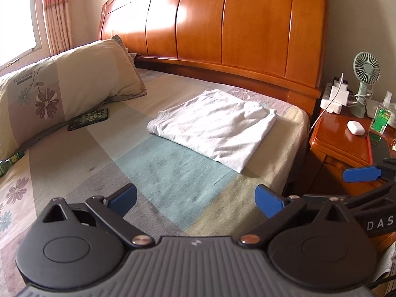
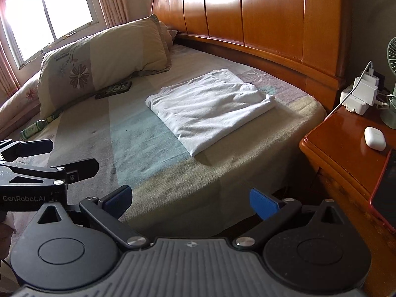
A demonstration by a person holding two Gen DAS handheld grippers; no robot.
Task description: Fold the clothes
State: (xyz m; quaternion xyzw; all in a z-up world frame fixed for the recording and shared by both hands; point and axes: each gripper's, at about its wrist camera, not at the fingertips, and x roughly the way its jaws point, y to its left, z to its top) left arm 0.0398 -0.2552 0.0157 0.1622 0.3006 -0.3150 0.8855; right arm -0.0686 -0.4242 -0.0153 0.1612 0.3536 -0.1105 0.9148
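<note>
A white garment [image 1: 215, 126] lies folded into a flat rectangle on the bed, near the headboard; it also shows in the right wrist view [image 2: 210, 106]. My left gripper [image 1: 195, 200] is open and empty, held above the bedsheet well short of the garment. My right gripper [image 2: 190, 200] is open and empty, held above the bed's near edge, also apart from the garment. The right gripper shows at the right edge of the left wrist view [image 1: 363, 173]. The left gripper shows at the left edge of the right wrist view [image 2: 49, 158].
A flowered pillow [image 1: 61, 86] and a dark phone [image 1: 89, 118] lie at the left. A wooden headboard [image 1: 222, 24] stands behind. A wooden nightstand [image 2: 346, 153] at the right holds a fan [image 1: 366, 81], chargers, an earbud case [image 2: 375, 138] and a bottle [image 1: 381, 118].
</note>
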